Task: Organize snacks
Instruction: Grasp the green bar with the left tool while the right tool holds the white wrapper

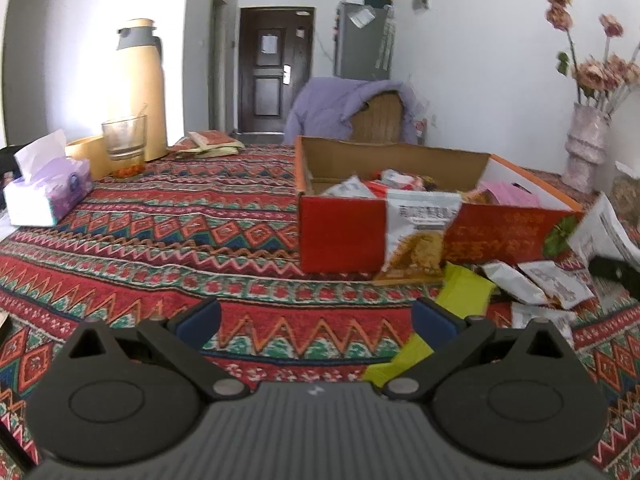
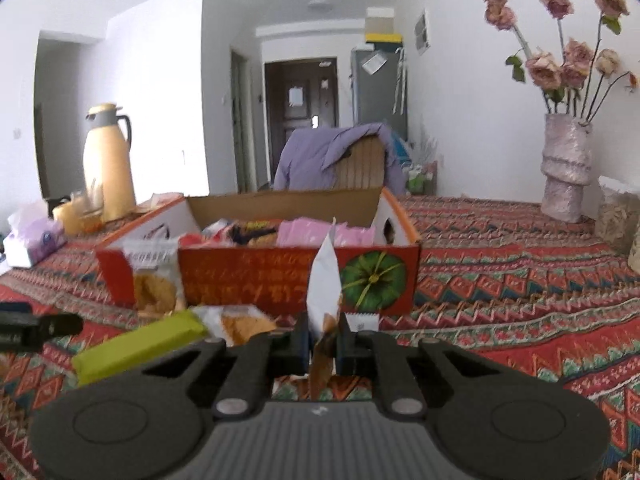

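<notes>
my right gripper (image 2: 323,340) is clamped on the white snack packet (image 2: 326,276) by its crimped edge, light and floppy, left gripper (image 1: 316,320) hanging wide apart

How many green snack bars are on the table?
1: the green snack bar lies on the patterned tablecloth in front of the red cardboard box. More could hide inside the box.

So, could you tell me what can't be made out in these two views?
- Print on the red box: blurred in both views.
- Box contents: mostly hidden by its front wall.
- White packet in the right gripper: seen edge-on in the right wrist view, so its face is unreadable.
- Green packet: partly behind the left gripper.
</notes>
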Demonstrator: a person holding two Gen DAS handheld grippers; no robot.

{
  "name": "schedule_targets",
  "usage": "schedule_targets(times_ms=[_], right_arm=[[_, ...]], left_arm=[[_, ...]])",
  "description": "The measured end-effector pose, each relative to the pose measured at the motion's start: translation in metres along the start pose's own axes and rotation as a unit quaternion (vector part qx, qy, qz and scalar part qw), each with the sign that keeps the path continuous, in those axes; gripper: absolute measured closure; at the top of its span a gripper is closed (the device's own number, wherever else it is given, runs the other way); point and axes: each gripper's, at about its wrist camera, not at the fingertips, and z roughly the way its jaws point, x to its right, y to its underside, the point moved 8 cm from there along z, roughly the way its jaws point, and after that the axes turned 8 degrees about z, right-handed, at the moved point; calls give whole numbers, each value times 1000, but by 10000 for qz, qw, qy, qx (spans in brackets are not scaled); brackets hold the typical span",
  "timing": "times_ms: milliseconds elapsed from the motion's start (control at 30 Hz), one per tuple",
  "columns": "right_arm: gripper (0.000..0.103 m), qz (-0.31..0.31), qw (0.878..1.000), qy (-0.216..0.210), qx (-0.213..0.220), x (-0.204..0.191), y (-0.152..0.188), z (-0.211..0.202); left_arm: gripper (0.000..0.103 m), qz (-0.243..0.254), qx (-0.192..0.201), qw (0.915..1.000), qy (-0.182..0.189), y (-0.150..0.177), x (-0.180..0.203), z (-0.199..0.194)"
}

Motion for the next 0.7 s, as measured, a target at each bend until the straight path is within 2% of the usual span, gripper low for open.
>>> schedule_targets(times_ms=[167, 267, 467, 567, 600, 667, 700], right_arm=[[92, 1, 10000, -75, 8, 2, 0, 3], [92, -29, 9999, -127, 88, 0, -1, 0], [92, -103, 9997, -181, 157, -4, -1, -3], [92, -89, 9996, -220, 157, -4, -1, -3], [92, -81, 9995, -244, 157, -4, -1, -3], [92, -84, 9995, -274, 159, -4, -1, -4], [92, -94, 9994, -294, 162, -5, -1, -4]], left_arm=[[0, 131, -134, 9990, 404, -8, 19, 0], [0, 287, -349, 9968, 653, -13, 36, 8], [3, 773, -773, 9911, 761, -13, 66, 35], [29, 736, -956, 9894, 813, -9, 71, 46], [34, 679, -1033, 9883, 891, -7, 73, 49], [36, 663, -1015, 9887, 884, -8, 74, 50], [40, 677, -1003, 9886, 895, -8, 76, 50]])
